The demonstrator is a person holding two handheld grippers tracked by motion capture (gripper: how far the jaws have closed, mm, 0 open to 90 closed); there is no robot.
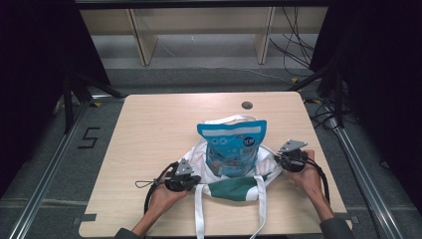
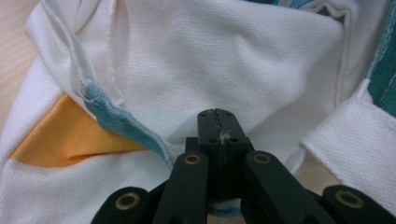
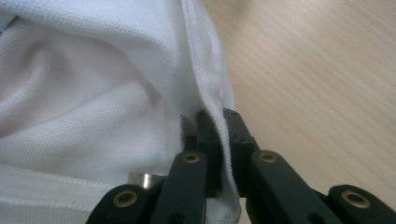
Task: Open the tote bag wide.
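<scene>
While one white cloth bag (image 1: 219, 167) with a green panel lies on the wooden counter (image 1: 149, 129), one blue snack packet (image 1: 233, 147) stands upright in its mouth. Two grippers work it: the left gripper (image 1: 191, 181) is clamped on the bag's near-left edge, its jaws pressed together on a thin bit of fabric, and the right gripper (image 1: 278, 162) pinches the bag's right hem (image 3: 219, 135). Two white straps (image 1: 200, 211) trail toward the counter's near edge.
</scene>
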